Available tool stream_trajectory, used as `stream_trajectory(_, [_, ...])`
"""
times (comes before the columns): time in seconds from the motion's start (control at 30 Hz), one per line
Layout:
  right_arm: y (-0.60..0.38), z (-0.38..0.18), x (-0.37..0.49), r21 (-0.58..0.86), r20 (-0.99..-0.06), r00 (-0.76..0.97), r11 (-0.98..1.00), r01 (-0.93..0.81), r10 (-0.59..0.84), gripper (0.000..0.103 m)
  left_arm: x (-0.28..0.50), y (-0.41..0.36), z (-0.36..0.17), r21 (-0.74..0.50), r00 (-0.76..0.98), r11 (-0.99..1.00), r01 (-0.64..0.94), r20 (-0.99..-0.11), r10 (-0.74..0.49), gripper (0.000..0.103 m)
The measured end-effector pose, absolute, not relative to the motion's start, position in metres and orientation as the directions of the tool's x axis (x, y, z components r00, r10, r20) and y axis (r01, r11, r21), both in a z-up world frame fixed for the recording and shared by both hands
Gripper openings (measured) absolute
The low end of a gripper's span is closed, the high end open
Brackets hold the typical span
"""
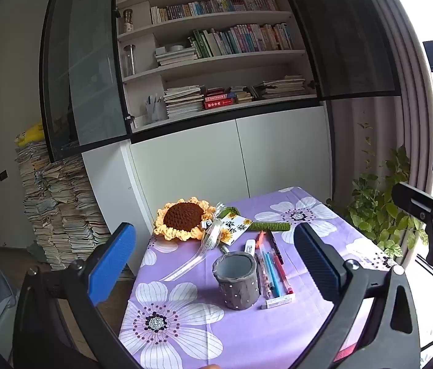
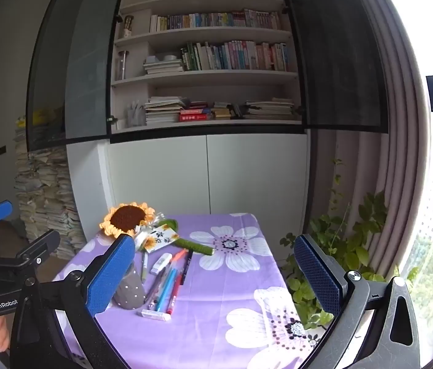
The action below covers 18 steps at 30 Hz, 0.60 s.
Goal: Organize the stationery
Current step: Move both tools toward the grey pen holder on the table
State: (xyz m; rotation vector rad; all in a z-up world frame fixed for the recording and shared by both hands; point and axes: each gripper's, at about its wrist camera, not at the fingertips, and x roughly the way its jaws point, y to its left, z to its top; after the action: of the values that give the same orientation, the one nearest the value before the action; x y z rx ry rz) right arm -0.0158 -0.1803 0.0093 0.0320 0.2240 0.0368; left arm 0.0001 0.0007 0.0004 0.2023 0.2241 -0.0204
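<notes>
Blue textured pads lined the black fingers of the left tongs (image 1: 213, 258), which stood as wide as they go and held nothing; the bench lay below them, untouched. Between the pads, in the left wrist view, a grey pen cup (image 1: 235, 279) stood upright on the bench (image 1: 185, 338). It was a rough cylinder with an uneven rim and small pale dots on its wall, and its mouth faced up.

Just beside the cup, on the window side, a bundle of pens (image 1: 270, 264) lay flat and close together, side by side. Their long axes ran from the near edge of the bench toward the bookcase (image 1: 216, 61), with a slight fan at the far ends. One was light blue, one red, one dark, one clear. A small white box (image 1: 278, 301) lay across their near ends, and a white correction tape (image 1: 249, 246) lay at the far ends.

Farther back lay a crocheted sunflower (image 1: 185, 220) of yarn, its green stem pointing toward the window, with a ribbon and a paper tag.

A purple cloth with large white flowers covered the bench.

The right tongs (image 2: 214, 272) were also fully wide and empty, above the bench.
</notes>
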Motion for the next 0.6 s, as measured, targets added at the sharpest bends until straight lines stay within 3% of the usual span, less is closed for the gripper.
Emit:
stream_trajectory(0.17, [-0.162, 0.008, -0.021, -0.039, -0.244, 0.968, 0.997, -0.064, 0.053, 0.103, 0.001, -0.002, 0.008, 0.187, 0.973, 0.98, 0.065, -0.229, -0.021, 0.102])
stream_trajectory(0.6, [-0.16, 0.005, -0.017, -0.061, -0.271, 0.961, 0.996, -0.072, 0.053, 0.103, 0.003, 0.004, 0.001, 0.156, 0.968, 0.985, 0.073, -0.248, -0.033, 0.102])
